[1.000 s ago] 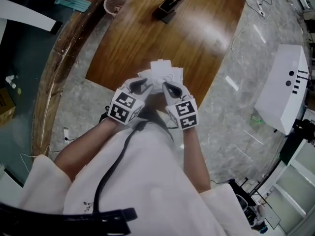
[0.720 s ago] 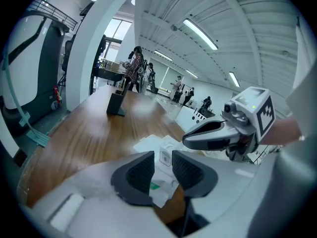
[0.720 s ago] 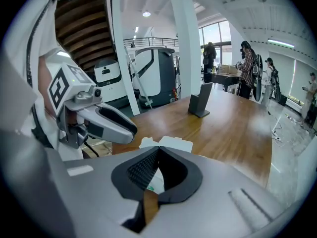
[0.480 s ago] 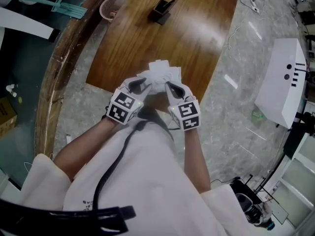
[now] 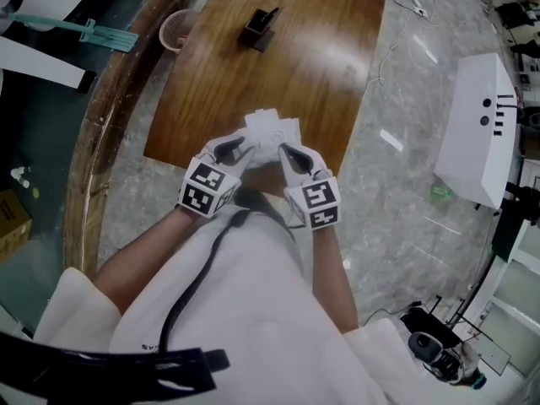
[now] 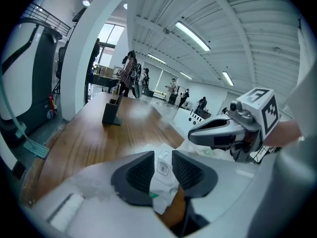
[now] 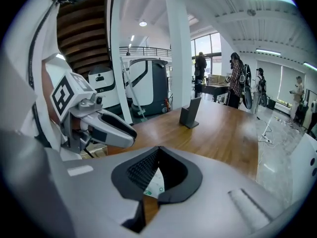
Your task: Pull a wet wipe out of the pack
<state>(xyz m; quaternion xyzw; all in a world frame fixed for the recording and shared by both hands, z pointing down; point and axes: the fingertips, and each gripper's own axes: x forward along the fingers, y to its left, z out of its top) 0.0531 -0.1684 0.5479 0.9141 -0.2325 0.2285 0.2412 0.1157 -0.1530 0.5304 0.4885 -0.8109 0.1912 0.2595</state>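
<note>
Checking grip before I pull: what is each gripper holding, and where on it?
Both are shut on the white wipe pack: the left gripper on its near left edge, the right gripper on its near right edge.

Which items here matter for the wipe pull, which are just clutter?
In play: wet wipe pack; left gripper and right gripper, both clamped on it.
Lying about: black holder, pink basket, wooden table, white machine.

Lower half of the wipe pack (image 5: pixel 272 132) buried behind the left gripper (image 5: pixel 230 149) and right gripper (image 5: pixel 291 153), its print too small to read, counter (image 5: pixel 295 49) cut off at 12 o'clock, white machine (image 5: pixel 481 133) at 3 o'clock clipped by the edge, distant people (image 6: pixel 130 73) too small to make out
</note>
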